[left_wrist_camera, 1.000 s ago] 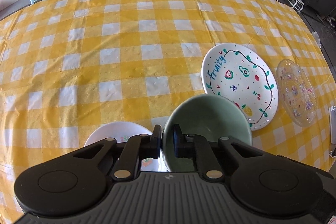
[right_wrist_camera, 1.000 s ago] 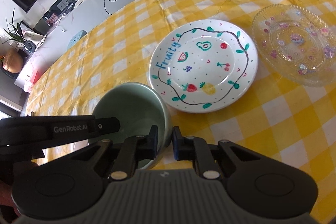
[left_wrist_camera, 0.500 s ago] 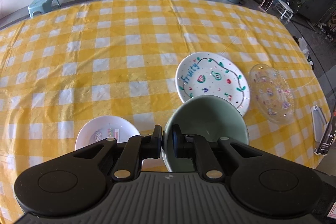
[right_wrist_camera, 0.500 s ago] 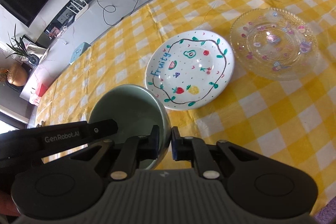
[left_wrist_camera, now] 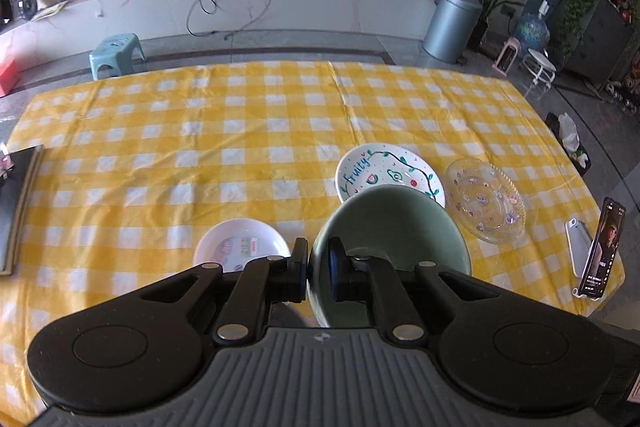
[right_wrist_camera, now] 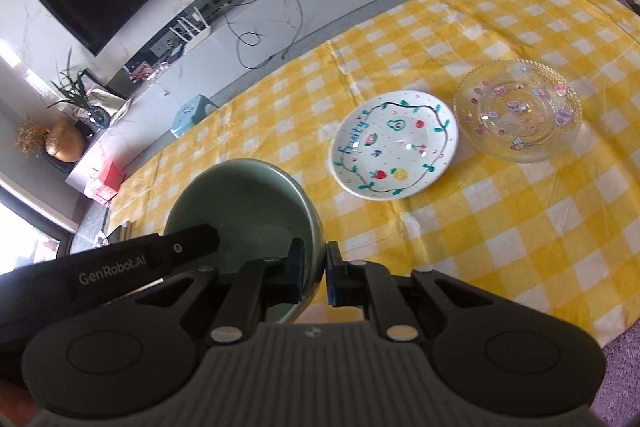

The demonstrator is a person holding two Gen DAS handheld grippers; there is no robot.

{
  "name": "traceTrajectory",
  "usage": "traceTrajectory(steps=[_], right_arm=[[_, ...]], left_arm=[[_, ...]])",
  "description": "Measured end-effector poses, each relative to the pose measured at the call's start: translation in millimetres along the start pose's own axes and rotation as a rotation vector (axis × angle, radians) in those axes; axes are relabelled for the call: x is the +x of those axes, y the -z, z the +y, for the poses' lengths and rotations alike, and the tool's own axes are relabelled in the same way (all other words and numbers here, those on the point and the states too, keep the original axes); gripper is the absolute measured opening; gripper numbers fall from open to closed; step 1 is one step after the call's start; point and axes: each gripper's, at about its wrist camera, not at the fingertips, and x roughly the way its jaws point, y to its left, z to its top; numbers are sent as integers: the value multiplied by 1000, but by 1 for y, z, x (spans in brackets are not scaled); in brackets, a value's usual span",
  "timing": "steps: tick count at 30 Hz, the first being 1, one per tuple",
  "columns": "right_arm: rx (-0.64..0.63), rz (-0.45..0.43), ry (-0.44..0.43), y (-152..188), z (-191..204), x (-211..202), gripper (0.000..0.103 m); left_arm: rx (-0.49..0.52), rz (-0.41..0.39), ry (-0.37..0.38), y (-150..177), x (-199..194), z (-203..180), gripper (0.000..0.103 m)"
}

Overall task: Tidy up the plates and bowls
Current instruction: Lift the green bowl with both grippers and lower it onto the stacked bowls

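Lifted higher than 1 second ago, our 2 grippers, left gripper (left_wrist_camera: pixel 318 273) and right gripper (right_wrist_camera: pixel 314 277), each pinch the green bowl (left_wrist_camera: pixel 394 241) by its rim, above the table's near edge. Farther right lie the Fruity plate (right_wrist_camera: pixel 394 143) and glass plate (right_wrist_camera: pixel 518 111); the white bowl (left_wrist_camera: pixel 240 245) sits left.

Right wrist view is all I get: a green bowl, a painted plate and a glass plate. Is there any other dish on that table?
Observer: Yes. The left wrist view shows a small white bowl on the cloth, left of the green bowl.
Operator: What is that black bar reaching into the green bowl?
Observer: The left gripper. Its own view shows it shut on the bowl's rim, one finger inside and one outside.
Operator: Anything besides dishes?
Observer: A phone stands propped near the cloth's right edge.
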Motion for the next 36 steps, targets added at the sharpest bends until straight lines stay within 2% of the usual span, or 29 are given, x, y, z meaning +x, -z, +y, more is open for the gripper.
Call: traceTrajectory(steps=[9,17,28,36], right_arm=[[-107,25,-72,31,43,-19,8],[-158,89,-77,52,61,-7,8],[-164,132,-28,52,61,19,8],[-178,176,-8,54,59,37,7]], left_arm=[[-126,-82,-52,32,-44,35,10],[-244,-67,-51,55,-45,68,10],[-258,-4,-31,67,-23,82,8],[-239,24,-52,71,-15,84,8]])
